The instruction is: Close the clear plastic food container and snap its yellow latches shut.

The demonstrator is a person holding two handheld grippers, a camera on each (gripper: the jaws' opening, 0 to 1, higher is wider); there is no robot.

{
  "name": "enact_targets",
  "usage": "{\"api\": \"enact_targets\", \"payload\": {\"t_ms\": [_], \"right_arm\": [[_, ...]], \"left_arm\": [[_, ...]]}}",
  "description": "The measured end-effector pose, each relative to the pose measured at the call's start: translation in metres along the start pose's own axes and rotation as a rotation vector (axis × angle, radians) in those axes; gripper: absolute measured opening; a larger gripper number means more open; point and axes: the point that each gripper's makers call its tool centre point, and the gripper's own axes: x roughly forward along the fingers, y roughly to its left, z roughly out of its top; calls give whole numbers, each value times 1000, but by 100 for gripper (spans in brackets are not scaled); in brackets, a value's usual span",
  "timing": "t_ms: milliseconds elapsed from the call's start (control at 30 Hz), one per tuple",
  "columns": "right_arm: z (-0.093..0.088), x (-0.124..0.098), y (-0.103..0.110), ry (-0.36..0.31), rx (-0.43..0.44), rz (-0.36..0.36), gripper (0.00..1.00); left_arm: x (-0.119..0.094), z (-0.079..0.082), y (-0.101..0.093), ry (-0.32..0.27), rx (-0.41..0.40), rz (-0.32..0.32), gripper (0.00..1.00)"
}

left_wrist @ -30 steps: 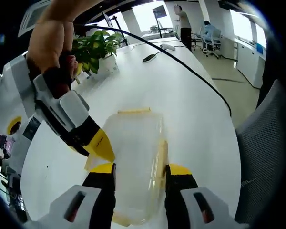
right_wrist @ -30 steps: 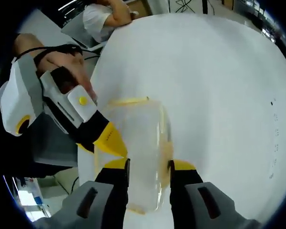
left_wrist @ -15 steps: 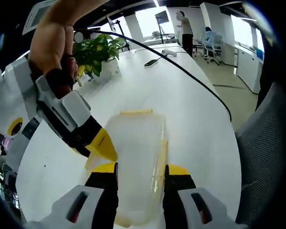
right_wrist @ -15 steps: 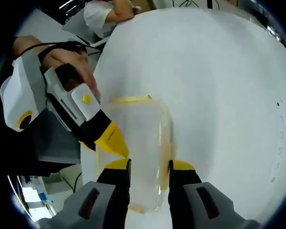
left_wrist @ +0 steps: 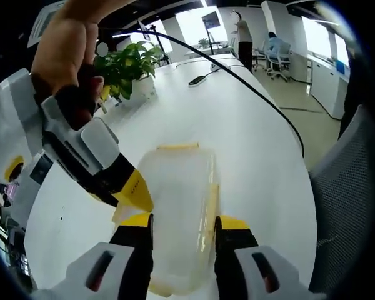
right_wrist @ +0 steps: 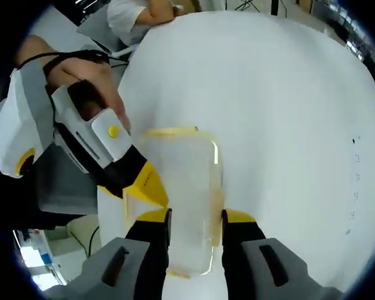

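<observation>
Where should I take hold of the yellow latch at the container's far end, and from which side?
Take the far-end yellow latch on the clear food container by its long outer edge, coming from beyond that end. It is a thin strip across the short end, with bare white table beyond it. Both tools, left and right, already straddle the container's sides.

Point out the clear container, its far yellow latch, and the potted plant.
clear container (left_wrist: 178,212), left gripper view, middle of lid
far yellow latch (left_wrist: 177,147), left gripper view, strip's centre
potted plant (left_wrist: 126,65), left gripper view, leaves
</observation>
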Motion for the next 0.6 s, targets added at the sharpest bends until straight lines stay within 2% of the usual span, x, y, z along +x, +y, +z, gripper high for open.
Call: {"api": "enact_targets", "payload": {"t_ms": [67, 167, 233, 333, 367, 400, 433, 467, 533, 600], "right_arm": [[0, 0, -1, -30, 1, -18, 29], [0, -2, -1, -75, 8, -26, 30], [0, -2, -1, -130, 61, -27, 30], [0, -5, -3, -181, 44, -47, 30], [-1, -6, -2, -196, 73, -60, 30], [0, -7, -4, -209, 71, -86, 27], [4, -13, -10, -250, 38, -154, 24], [6, -15, -9, -266, 40, -159, 23], [9, -22, -10, -331, 100, -182, 30], [6, -25, -7, -335, 97, -174, 38]], "left_arm": [[0, 0, 1, 20, -38, -31, 32], [-1, 2, 2, 50, -41, -50, 32], [-1, 2, 2, 70, -82, -61, 34], [-3, 7, -7, 85, -178, -116, 46], [-2, 9, -6, 77, -189, -117, 52], [-1, 7, -4, 74, -176, -110, 60], [0, 5, -3, 79, -175, -102, 62], [0, 1, 0, 96, -158, -87, 63], [-1, 1, 2, 93, -164, -85, 75], [-1, 9, 0, 60, -159, -101, 88]]}}
